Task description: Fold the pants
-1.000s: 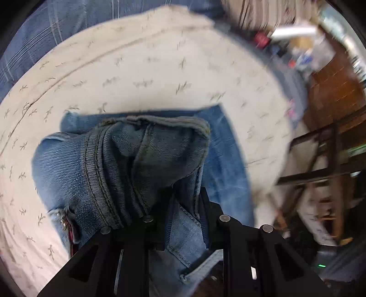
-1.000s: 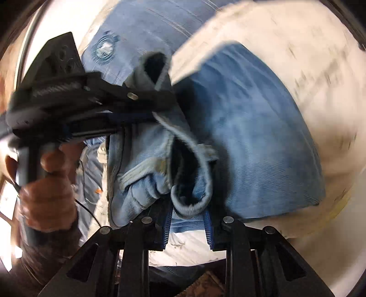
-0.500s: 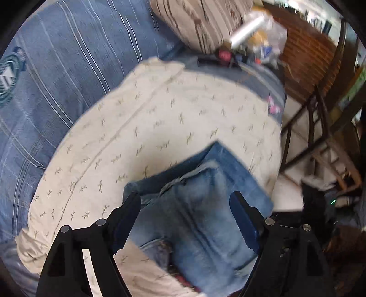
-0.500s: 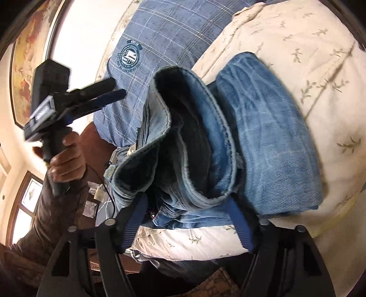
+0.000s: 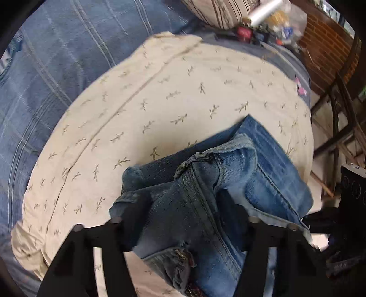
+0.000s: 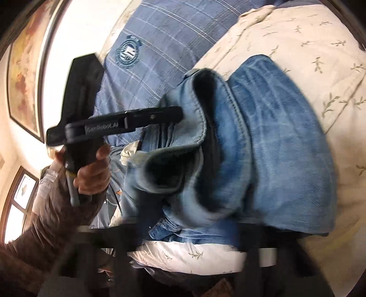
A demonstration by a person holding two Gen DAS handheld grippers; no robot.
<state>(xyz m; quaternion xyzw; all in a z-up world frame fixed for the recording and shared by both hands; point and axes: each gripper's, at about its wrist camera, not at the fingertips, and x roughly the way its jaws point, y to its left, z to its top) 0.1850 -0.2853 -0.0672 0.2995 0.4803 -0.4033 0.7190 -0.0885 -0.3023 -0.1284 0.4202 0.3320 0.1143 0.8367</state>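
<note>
The jeans (image 5: pixel 212 205) lie bunched low in the frame on a cream pillow (image 5: pixel 160 96). The left gripper (image 5: pixel 183 205) is closing around the raised waistband fold, and the right gripper (image 6: pixel 189 219), blurred, is closing on the near edge, likely to regrip for another fold.

**Open sheet beyond the denim, clutter at the far edge**

The cream sheet (image 5: pixel 183 96) lay bare ahead and left of the bunched jeans (image 5: pixel 205 205), giving broad passage. The striped pillow (image 5: pixel 219 9) and small clutter (image 5: pixel 263 29) blocked the far edge; a chair frame (image 5: pixel 338 128) closed the right. The left gripper (image 6: pixel 160 118) hung close over the denim's left side.
</note>
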